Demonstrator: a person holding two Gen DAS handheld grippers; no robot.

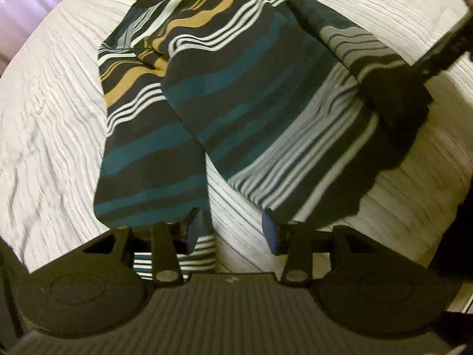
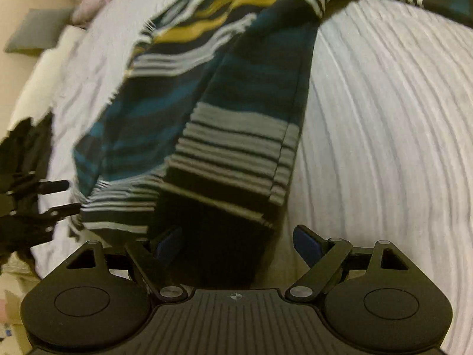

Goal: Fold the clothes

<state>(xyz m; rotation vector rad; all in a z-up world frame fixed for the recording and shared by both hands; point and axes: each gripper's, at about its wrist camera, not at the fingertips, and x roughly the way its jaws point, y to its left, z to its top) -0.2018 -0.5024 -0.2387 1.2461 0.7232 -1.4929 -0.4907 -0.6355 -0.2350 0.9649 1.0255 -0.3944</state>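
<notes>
Striped garment (image 1: 212, 94), one in number, banded in black, teal, mustard, white and grey, spread over a white textured bedcover (image 1: 50, 112); in the left wrist view it runs from the top centre of the frame down to the bottom centre, where two lower portions part around a wedge of bare cover; wide open cover lies to the left of the frame, a narrower strip to the right; left gripper (image 1: 233, 233) at bottom centre, jaws well apart, blue pads (image 1: 193, 230) visible, bare cover between the two fingers, one hem lying under the left-hand finger, nothing clamped. In the right wrist view the garment (image 2: 236, 136) descends from the top of the frame to bottom centre, blurred at its left edge; bare cover (image 2: 384, 148) fills the right of the frame; right gripper (image 2: 236, 245) spread wide, a dark fold of cloth hanging between its fingers, neither pad visibly pressing it; the other gripper (image 2: 56, 198) appears at the left edge, just beside the cloth; two grippers in all; pillows (image 2: 32, 32) in the upper left, blurred.
</notes>
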